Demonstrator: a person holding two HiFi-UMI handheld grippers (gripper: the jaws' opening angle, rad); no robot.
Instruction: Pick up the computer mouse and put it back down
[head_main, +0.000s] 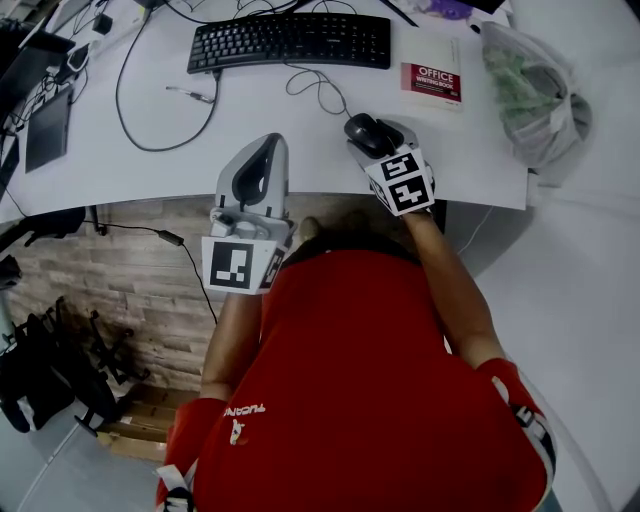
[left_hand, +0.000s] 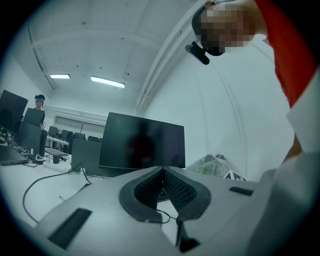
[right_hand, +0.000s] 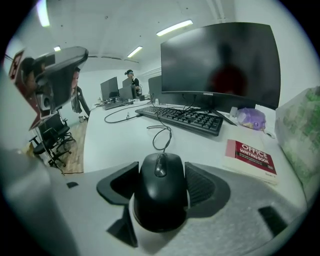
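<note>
The black corded computer mouse (head_main: 364, 131) (right_hand: 161, 197) is at the front of the white desk (head_main: 150, 170), a little right of its middle. My right gripper (head_main: 378, 135) (right_hand: 161, 170) is shut on it, one pad against each side of the mouse. From these views I cannot tell whether the mouse rests on the desk or hangs just above it. Its cable (head_main: 318, 88) loops back toward the keyboard. My left gripper (head_main: 270, 145) (left_hand: 162, 169) hovers at the desk's front edge, shut on nothing, its fingertips touching.
A black keyboard (head_main: 290, 42) (right_hand: 182, 119) lies at the back, in front of a dark monitor (right_hand: 220, 65) (left_hand: 142, 142). A red-and-white book (head_main: 432, 82) (right_hand: 251, 156) and a plastic bag (head_main: 530, 90) sit to the right. Cables and a dark tablet (head_main: 45, 125) occupy the left.
</note>
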